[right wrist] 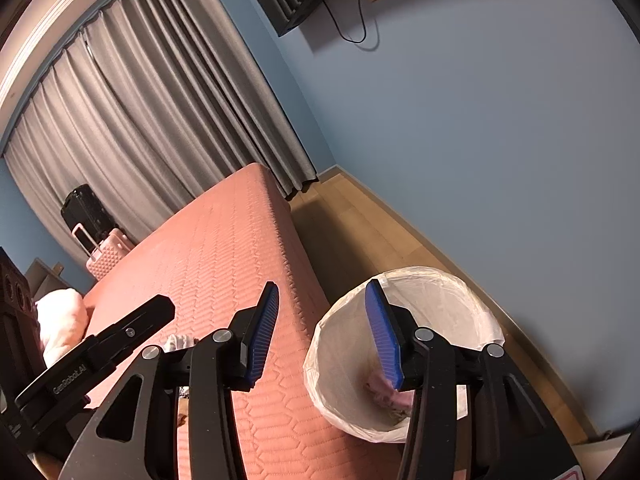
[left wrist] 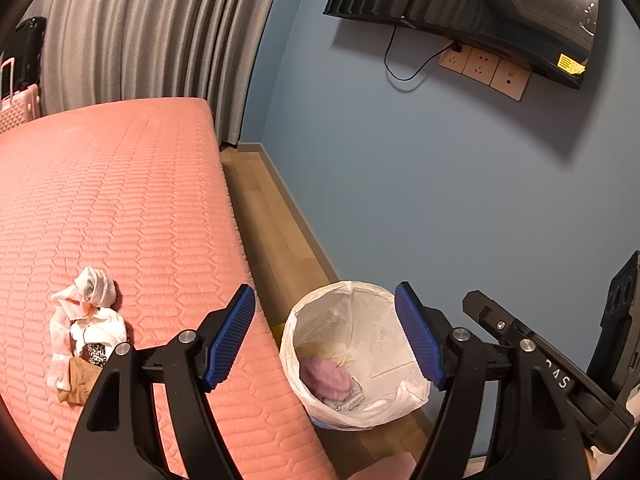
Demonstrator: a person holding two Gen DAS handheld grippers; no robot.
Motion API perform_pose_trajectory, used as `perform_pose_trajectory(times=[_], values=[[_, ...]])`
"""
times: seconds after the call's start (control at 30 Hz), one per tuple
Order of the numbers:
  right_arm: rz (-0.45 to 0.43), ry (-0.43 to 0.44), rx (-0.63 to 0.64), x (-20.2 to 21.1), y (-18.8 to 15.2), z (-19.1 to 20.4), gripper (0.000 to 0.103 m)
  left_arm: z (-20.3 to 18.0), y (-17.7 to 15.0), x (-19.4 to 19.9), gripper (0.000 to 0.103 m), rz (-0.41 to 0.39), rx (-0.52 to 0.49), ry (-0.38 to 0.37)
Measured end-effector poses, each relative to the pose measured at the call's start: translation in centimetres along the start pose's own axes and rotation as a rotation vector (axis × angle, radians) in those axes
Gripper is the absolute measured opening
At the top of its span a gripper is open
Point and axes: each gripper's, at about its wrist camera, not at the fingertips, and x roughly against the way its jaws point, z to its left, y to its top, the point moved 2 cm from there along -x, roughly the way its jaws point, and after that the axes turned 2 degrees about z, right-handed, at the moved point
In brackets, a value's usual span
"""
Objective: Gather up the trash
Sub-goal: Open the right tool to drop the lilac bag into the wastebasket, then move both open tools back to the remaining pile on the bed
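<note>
Left wrist view. My left tool (left wrist: 325,334): blue pads spread wide apart, nothing between them, held above the bed's edge and the bin. Bin (left wrist: 400,398): white liner, on the wood floor just beside the bed (left wrist: 120,200); a pink wad (left wrist: 325,378) and some crumpled scraps lie inside it. Trash pile (left wrist: 86,326): crumpled white tissue with a brown and a patterned piece, on the bed's pink quilted cover, well apart from the bin. My right tool's body shows past the bin.

Right wrist view. My right tool (right wrist: 322,330): pads apart, empty, over the bin (right wrist: 476,308) and the bed (right wrist: 216,256). The pink wad (right wrist: 382,392) shows in the bin behind one pad.
</note>
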Motion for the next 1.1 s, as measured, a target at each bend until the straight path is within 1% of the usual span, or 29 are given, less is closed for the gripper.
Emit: perform_pose_trajectory(times=[0.27, 0.57, 0.67, 0.73, 0.83, 0.93, 1.03, 1.1], values=[[0.014, 0.010, 0.028, -0.3, -0.3, 1.7, 0.048, 1.3, -0.2, 0.7, 0.069, -0.004, 0.021, 0.010], [0.042, 0.033, 0.068, -0.7, -1.4, 4.5, 0.049, 4.7, -1.2, 2.0, 0.069, 0.001, 0.080, 0.052], [0.061, 0.044, 0.087, -1.0, -2.4, 5.7, 0.049, 6.3, -1.8, 2.3, 0.070, 0.009, 0.108, 0.074], [0.076, 0.053, 0.097, -1.4, -3.0, 6.4, 0.049, 7.7, -2.4, 2.6, 0.077, 0.011, 0.133, 0.098], [0.103, 0.070, 0.119, -2.0, -4.2, 7.9, 0.049, 9.4, -3.2, 3.0, 0.079, 0.019, 0.156, 0.126], [0.127, 0.084, 0.136, -2.7, -5.4, 9.4, 0.049, 12.0, -4.3, 3.4, 0.080, 0.035, 0.211, 0.160], [0.157, 0.101, 0.154, -3.5, -6.5, 10.8, 0.049, 14.3, -5.2, 3.7, 0.080, 0.047, 0.246, 0.190], [0.174, 0.109, 0.167, -4.0, -7.3, 11.8, 0.049, 16.1, -6.0, 3.9, 0.080, 0.058, 0.268, 0.224]])
